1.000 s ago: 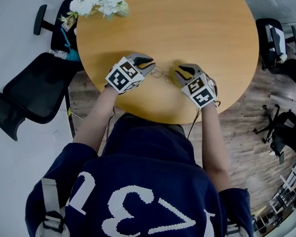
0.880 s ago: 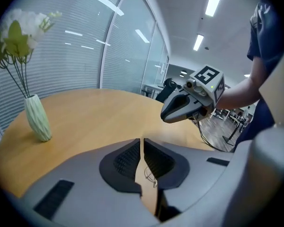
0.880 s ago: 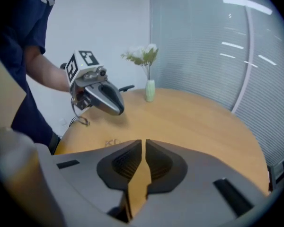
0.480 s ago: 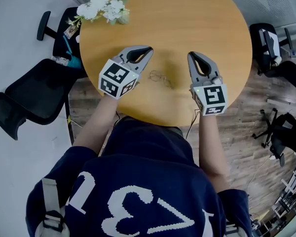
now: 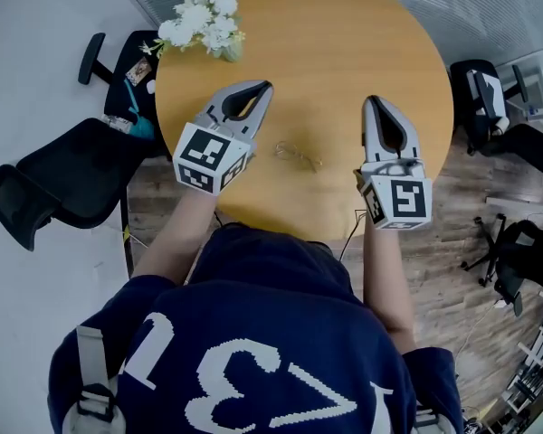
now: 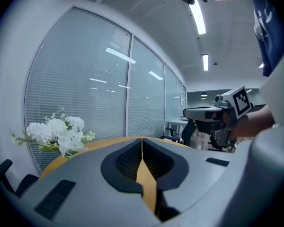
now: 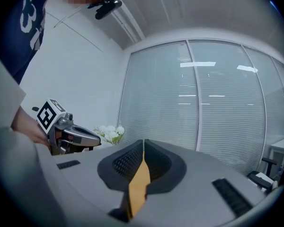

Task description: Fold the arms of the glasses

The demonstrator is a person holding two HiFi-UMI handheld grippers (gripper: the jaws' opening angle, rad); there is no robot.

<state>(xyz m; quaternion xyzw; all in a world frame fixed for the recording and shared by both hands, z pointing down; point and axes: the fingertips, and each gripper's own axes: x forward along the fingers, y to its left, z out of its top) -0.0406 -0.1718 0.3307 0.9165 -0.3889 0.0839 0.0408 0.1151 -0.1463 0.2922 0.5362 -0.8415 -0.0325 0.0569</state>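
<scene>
With the left tongs [image 5: 264, 87] and the right tongs [image 5: 374, 102] both clenched empty above the counter [image 5: 344, 43], on which the glasses [image 5: 297, 155] lie between them, any remaining arm is best folded gently while the frame is steadied.

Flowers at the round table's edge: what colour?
The small bunch of flowers is white, with green leaves. The head view shows it best.
</scene>
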